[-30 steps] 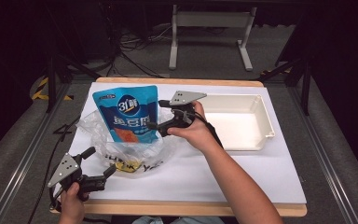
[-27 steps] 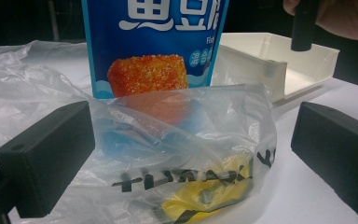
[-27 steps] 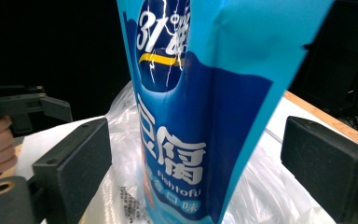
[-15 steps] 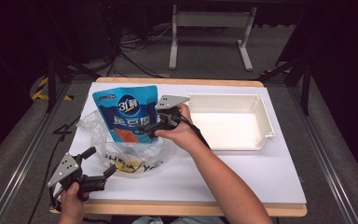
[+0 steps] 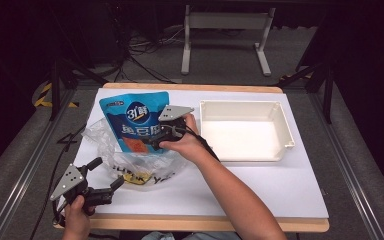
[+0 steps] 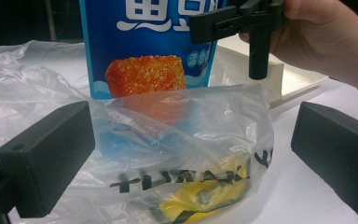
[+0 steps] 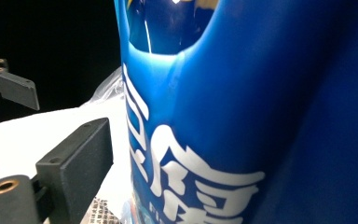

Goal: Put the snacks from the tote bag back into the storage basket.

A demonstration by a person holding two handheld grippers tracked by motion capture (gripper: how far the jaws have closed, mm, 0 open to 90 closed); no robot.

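A: How is the light in the high view?

B: Bright from above on the white bench [image 5: 260, 185]; the floor and surroundings fall off into near black. Shadows are soft and short.

A: And close up?

B: The blue pouch [image 7: 242, 116] carries white glare near its top and is soft, too near to focus. The plastic bag [image 6: 177, 154] shines faintly.

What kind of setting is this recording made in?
Probably a lab recording rig: a white-topped wooden table ringed by black curtains, metal floor rails, loose cables, and an empty white plastic tray.
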